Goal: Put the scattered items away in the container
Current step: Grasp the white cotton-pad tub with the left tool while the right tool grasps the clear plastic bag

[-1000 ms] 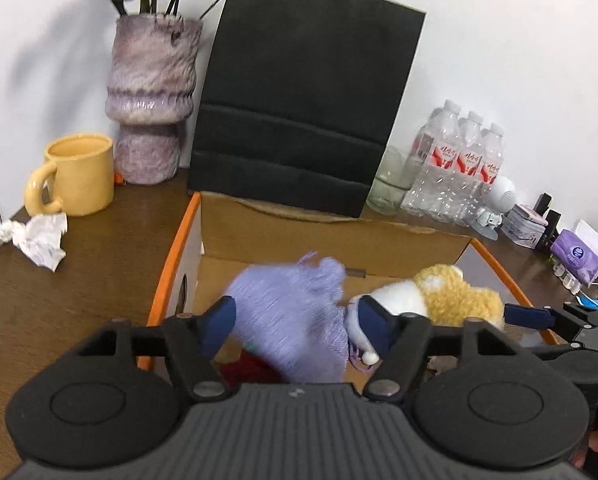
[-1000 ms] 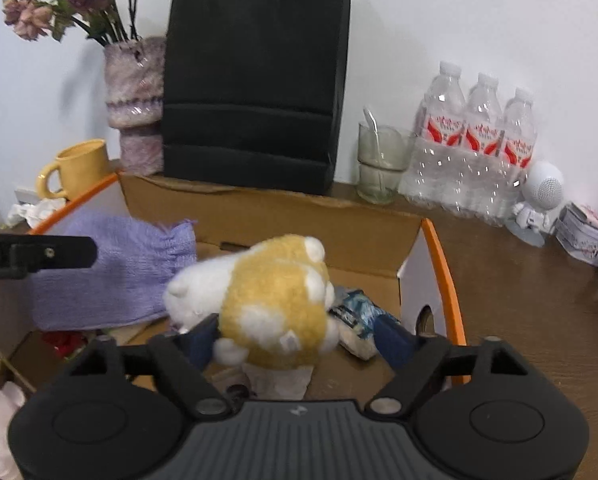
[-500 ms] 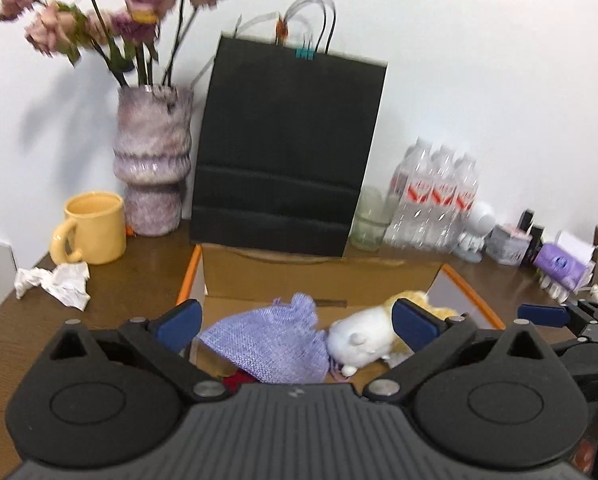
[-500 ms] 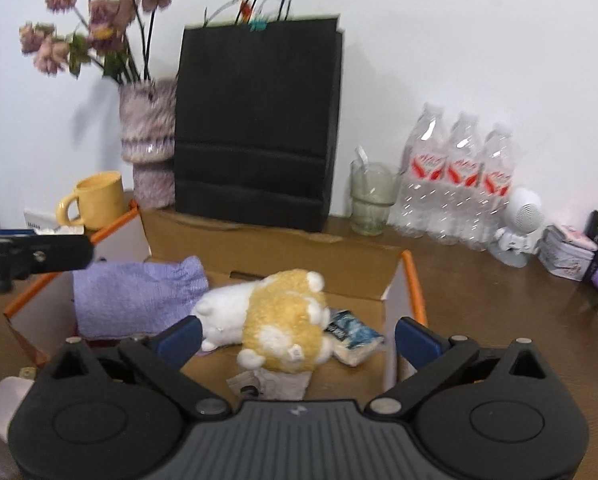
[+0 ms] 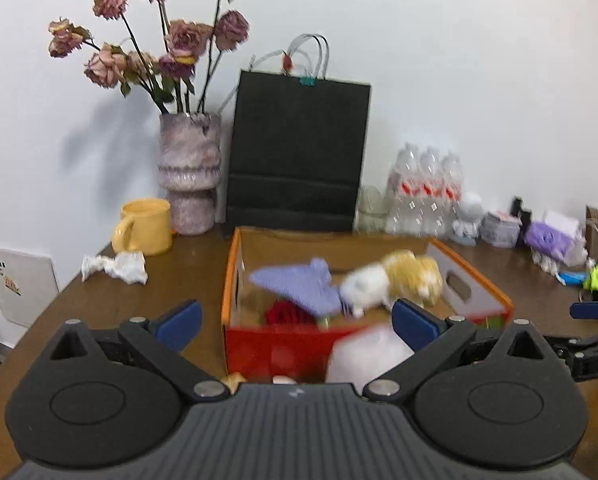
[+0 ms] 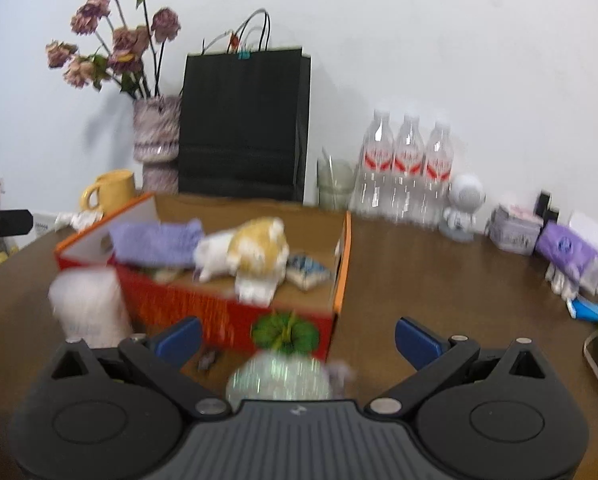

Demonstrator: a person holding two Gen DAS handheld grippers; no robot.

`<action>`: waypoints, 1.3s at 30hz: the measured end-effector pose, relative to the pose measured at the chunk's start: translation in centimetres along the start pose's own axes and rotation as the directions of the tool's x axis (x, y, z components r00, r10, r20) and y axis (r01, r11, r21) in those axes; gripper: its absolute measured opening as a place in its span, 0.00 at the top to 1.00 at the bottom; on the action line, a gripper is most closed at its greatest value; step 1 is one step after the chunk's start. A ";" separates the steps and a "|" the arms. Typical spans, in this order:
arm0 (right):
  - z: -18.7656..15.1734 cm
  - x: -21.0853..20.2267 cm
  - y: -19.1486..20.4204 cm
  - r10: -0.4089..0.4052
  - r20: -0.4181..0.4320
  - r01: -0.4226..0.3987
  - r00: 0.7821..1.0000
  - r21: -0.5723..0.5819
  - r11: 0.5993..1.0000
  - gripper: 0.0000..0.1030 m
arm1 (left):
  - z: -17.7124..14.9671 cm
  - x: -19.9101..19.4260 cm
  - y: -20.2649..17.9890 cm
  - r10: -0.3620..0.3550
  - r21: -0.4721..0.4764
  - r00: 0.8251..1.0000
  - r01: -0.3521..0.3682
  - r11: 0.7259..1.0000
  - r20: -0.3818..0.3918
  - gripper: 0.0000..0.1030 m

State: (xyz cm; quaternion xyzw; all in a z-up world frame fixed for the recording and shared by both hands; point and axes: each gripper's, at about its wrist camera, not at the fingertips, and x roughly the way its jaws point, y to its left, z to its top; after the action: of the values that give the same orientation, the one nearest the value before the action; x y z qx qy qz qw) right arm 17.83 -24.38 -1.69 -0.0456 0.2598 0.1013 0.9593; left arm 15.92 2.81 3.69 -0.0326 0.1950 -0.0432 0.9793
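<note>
A cardboard box (image 5: 275, 346) (image 6: 187, 304) with an orange rim and red front stands on the brown table. In it lie a purple knit pouch (image 5: 295, 286) (image 6: 157, 242), a yellow-and-white plush toy (image 5: 395, 284) (image 6: 247, 248), something red (image 5: 289, 312) and a blue-white packet (image 6: 309, 272). A blurred white item (image 5: 369, 354) (image 6: 87, 304) stands in front of the box. A glittery round thing (image 6: 279, 376) and a green thing (image 6: 285, 332) are there too. My left gripper (image 5: 297, 320) and right gripper (image 6: 298, 340) hang back from the box, both open and holding nothing.
Behind the box stand a vase of dried flowers (image 5: 189, 176), a black paper bag (image 5: 295, 160), a yellow mug (image 5: 145, 226), a glass (image 6: 333, 184) and water bottles (image 6: 407, 168). Crumpled tissue (image 5: 115, 266) lies at the left. A white figurine (image 6: 463, 208) and purple packets (image 6: 567, 246) crowd the right.
Both grippers opened, letting go of the purple pouch and the plush toy, which now lie in the box. Both then drew back, so the box looks smaller and farther off.
</note>
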 end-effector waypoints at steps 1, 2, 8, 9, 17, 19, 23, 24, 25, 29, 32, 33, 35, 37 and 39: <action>-0.8 0.0 -0.1 0.005 -0.017 -0.005 1.000 0.011 1.000 0.00 | -0.7 -0.2 -0.1 -0.007 0.006 1.000 0.007 1.000 -0.010 0.00; -1.5 0.1 -0.1 0.012 -0.032 -0.011 0.999 0.021 1.000 0.00 | -1.3 -0.4 -0.3 -0.012 0.012 1.000 0.012 1.000 -0.023 0.00; -4.4 1.1 0.1 0.028 -0.098 -0.021 0.995 0.065 0.998 0.00 | -4.3 0.2 -1.4 -0.017 0.028 0.996 0.019 0.999 -0.083 0.00; -4.6 1.3 0.1 0.029 -0.100 -0.023 0.995 0.069 0.997 0.00 | -4.5 0.6 -1.7 -0.018 0.037 0.995 0.022 0.999 -0.096 0.00; -3.7 2.8 0.4 0.024 -0.077 -0.018 0.997 0.083 0.996 0.01 | -5.0 4.0 -4.3 -0.010 0.098 0.993 0.022 0.995 -0.117 0.00; -3.3 3.4 0.6 0.028 -0.074 -0.022 0.997 0.078 0.997 0.02 | -5.1 5.0 -4.7 -0.004 0.098 0.992 0.016 0.995 -0.125 0.00; -3.0 4.4 1.1 0.025 -0.077 -0.020 0.997 0.063 0.998 0.05 | -5.4 6.5 -5.0 0.029 0.081 0.991 -0.018 0.997 -0.130 0.00; -3.0 4.6 1.2 0.022 -0.081 -0.017 0.996 0.062 0.998 0.06 | -5.4 6.7 -5.0 0.041 0.078 0.991 -0.031 0.996 -0.125 0.00; -3.0 4.8 1.2 0.023 -0.084 -0.018 0.996 0.065 0.998 0.09 | -5.4 6.9 -5.1 0.049 0.081 0.992 -0.039 0.996 -0.117 0.01; -3.0 5.5 0.8 0.024 -0.093 -0.015 0.995 0.090 0.996 0.23 | -5.4 7.1 -5.6 0.028 0.105 0.995 -0.018 0.994 -0.092 0.15; -3.2 5.6 0.4 0.034 -0.093 -0.024 0.995 0.106 0.994 0.48 | -5.6 7.3 -5.5 -0.016 0.092 0.994 0.026 0.995 -0.107 0.34; -3.2 5.5 0.3 0.045 -0.086 -0.035 0.995 0.115 0.993 0.52 | -5.6 7.2 -5.5 -0.023 0.089 0.994 0.033 0.996 -0.105 0.34; -3.3 5.1 0.1 0.058 -0.063 -0.050 0.996 0.127 0.991 0.58 | -5.8 7.0 -5.5 -0.021 0.098 0.995 0.031 0.995 -0.098 0.34; -3.4 4.6 0.2 0.055 -0.035 -0.050 0.998 0.126 0.991 0.60 | -6.0 6.7 -5.6 -0.025 0.102 0.996 0.034 0.994 -0.091 0.35; -3.5 4.2 0.3 0.058 -0.015 -0.056 0.998 0.123 0.991 0.62 | -6.2 6.5 -5.5 -0.031 0.097 0.995 0.040 0.994 -0.091 0.35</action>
State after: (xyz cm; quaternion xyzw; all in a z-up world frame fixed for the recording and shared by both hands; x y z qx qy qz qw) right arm 19.55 -23.87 -6.86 0.0199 0.2756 0.1121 0.9545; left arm 19.12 -3.62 -3.99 0.0143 0.2357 -0.0719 0.9690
